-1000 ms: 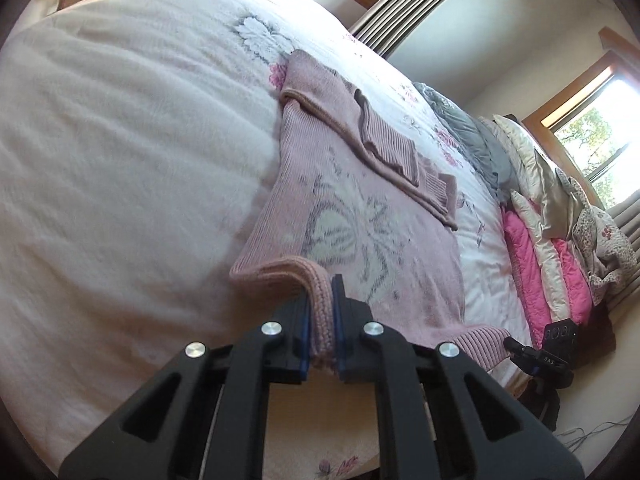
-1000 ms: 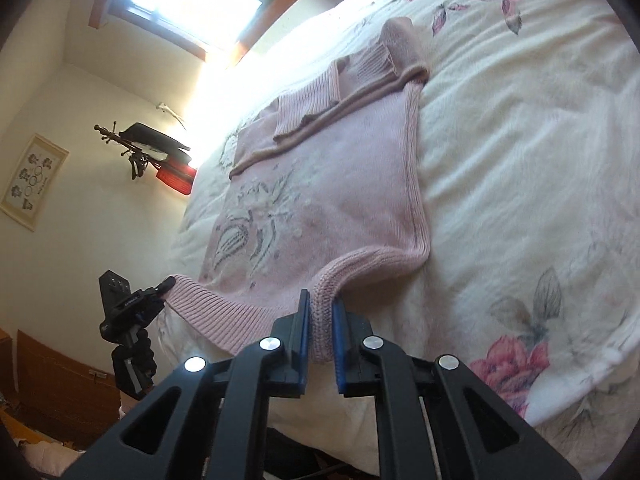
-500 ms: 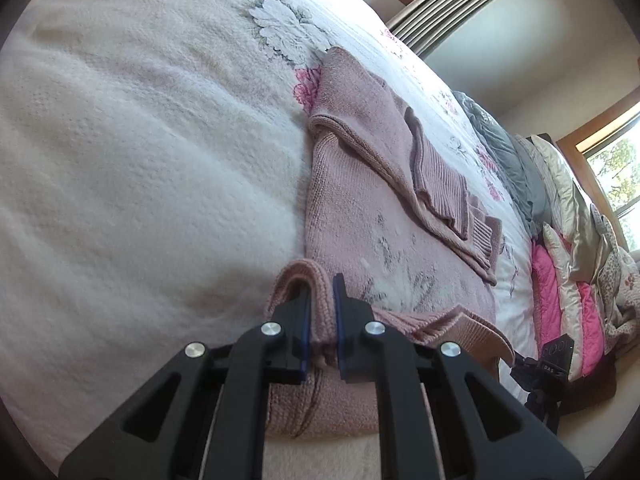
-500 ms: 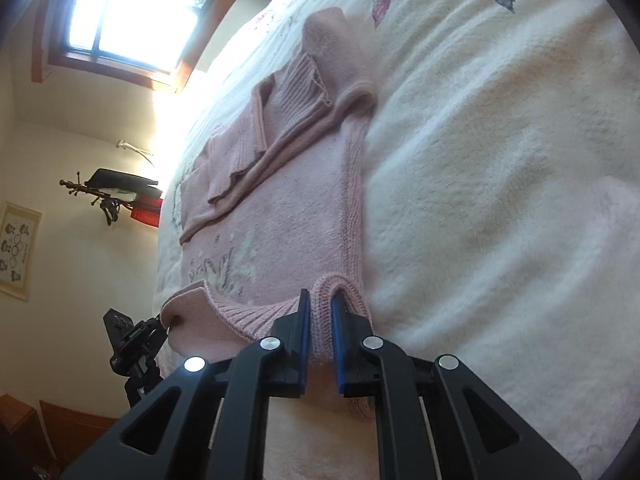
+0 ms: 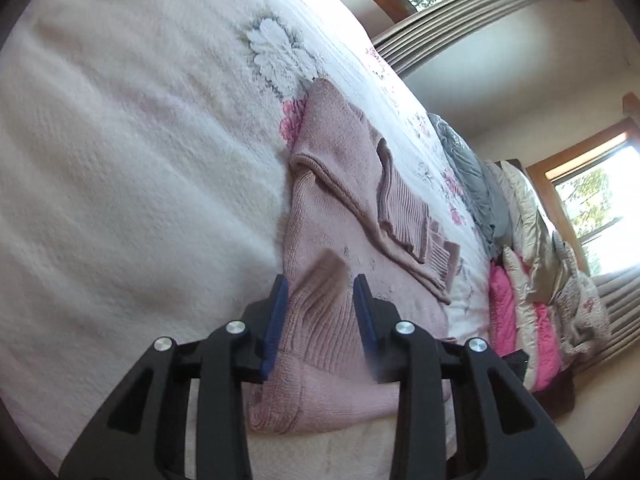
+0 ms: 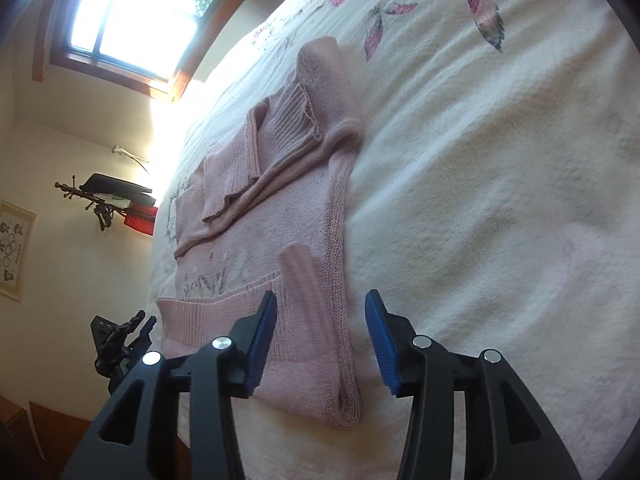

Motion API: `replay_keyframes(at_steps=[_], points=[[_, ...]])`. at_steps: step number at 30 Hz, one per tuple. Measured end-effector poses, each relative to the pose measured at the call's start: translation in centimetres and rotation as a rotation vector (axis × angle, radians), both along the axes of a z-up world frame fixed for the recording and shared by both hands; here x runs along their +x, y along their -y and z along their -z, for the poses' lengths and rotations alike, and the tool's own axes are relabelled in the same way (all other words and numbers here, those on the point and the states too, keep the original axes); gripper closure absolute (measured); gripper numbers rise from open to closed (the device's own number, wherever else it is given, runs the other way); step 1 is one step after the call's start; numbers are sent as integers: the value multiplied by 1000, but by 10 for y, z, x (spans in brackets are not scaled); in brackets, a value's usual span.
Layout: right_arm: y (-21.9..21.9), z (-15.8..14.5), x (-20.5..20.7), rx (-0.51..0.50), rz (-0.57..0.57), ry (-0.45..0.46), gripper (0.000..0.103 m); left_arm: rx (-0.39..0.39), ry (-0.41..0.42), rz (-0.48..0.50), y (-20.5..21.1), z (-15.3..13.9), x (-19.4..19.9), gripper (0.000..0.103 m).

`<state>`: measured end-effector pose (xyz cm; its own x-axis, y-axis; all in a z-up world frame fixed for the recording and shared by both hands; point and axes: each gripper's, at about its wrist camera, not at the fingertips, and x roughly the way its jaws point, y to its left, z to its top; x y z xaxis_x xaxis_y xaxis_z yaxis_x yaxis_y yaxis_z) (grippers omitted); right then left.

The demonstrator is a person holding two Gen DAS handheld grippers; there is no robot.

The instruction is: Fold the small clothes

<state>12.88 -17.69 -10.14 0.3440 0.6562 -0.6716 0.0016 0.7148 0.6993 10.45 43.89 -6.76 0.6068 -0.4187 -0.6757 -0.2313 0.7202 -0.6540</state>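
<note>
Both the left gripper (image 5: 320, 312) and right gripper (image 6: 320, 332) stand released over the pink knit sweater (image 6: 280, 216) on the floral bedspread (image 6: 480, 160), its hem just folded up at lower centre, likely awaiting a second fold.

Strong daylight is cast from the window (image 6: 132, 20) — glare is blown out there. Edges are bent and darkened by fisheye distortion.
</note>
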Motion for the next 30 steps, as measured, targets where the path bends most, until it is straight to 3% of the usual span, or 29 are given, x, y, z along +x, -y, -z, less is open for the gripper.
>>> replay_keyframes(at_steps=[3,6,12,15,17,18,21,24,30], points=[[-5,-11,-5,-39,-31,36,56,87,52,26,6,-16,0,67],[-15,-21,-7,-99,-65,70,56,209,32,97,24,-19,11,62],[-35,-31,-6,-169,-131,116,56,418,-40,202,50,4,40,52],[-44,-34,-3,-217,-161,132,56,444,-63,237,55,18,47,53],[-50,-33,1,-245,-175,139,56,482,-79,252,61,24,49,60],[-52,-33,3,-254,-181,142,56,497,-79,263,64,26,49,74],[-58,-32,9,-276,-200,154,54,539,-56,269,71,22,43,89],[-65,-32,16,-320,-226,173,49,566,-16,273,76,10,35,91],[-80,-20,29,-396,-282,181,48,538,66,284,82,-11,17,94]])
